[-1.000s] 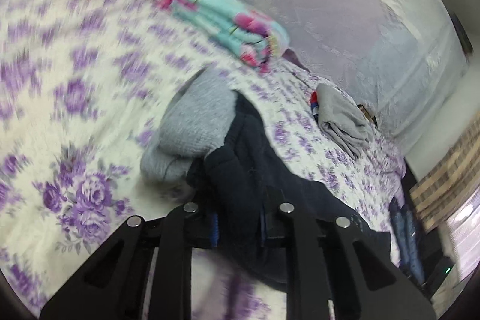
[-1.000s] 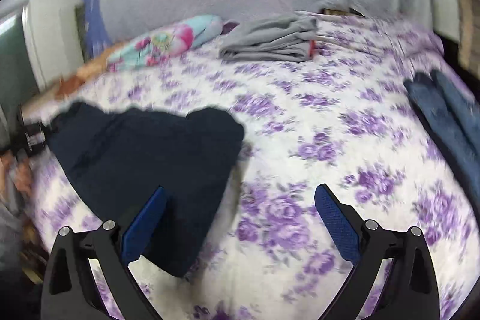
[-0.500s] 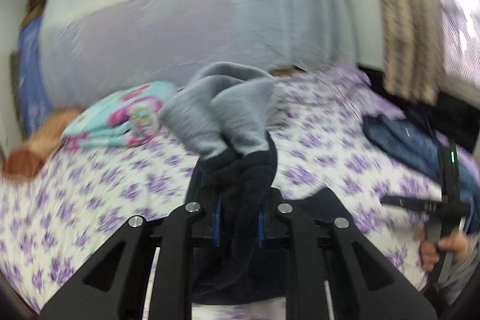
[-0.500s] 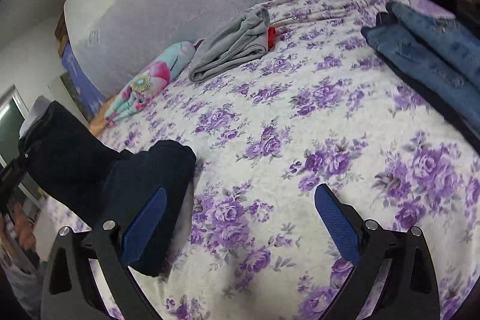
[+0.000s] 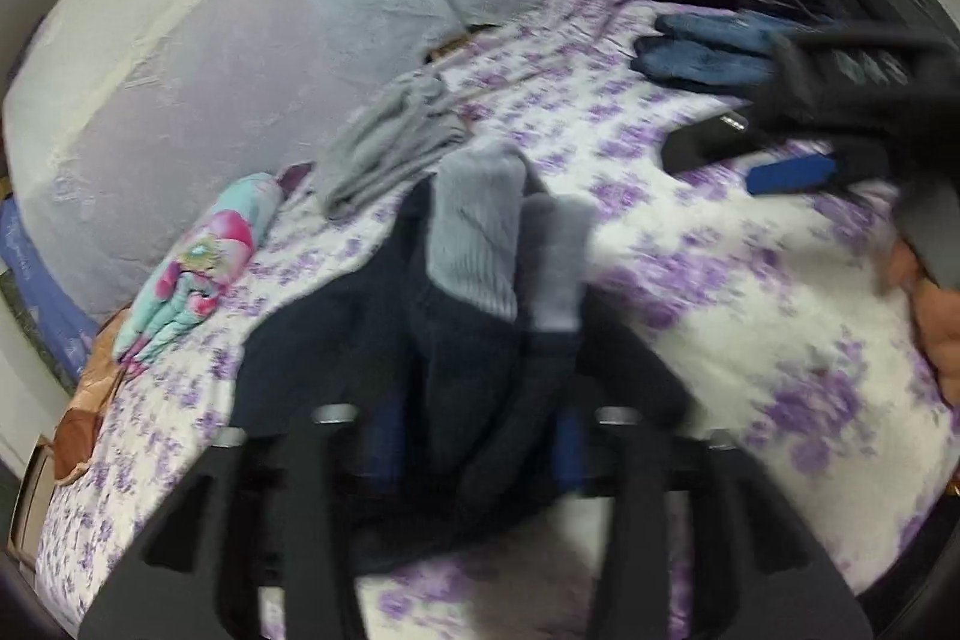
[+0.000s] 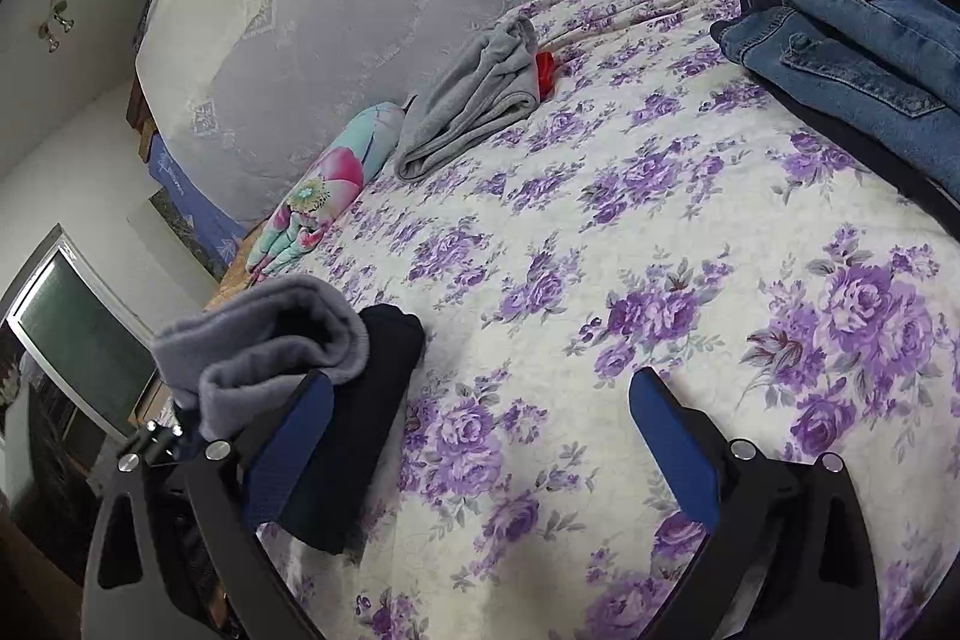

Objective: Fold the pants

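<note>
My left hand-held gripper (image 5: 474,448) is clamped on the dark navy pants with grey ribbed cuffs (image 5: 474,244), bunched right ahead, blocking the purple-floral bedspread (image 6: 600,244). My right hand-held gripper (image 6: 480,436) gapes wide, holding nothing; pants at its left finger. Folded grey garment (image 6: 474,100) far ahead, blue jeans (image 6: 852,58) far right.

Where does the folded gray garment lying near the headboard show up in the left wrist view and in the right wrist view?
Left wrist: folded gray garment sits upper centre-left, beyond the dark pants.
Right wrist: folded gray garment sits upper centre, a red item at its right edge.
Shared landmark: the teal floral bundle, just left of it in both.
</note>
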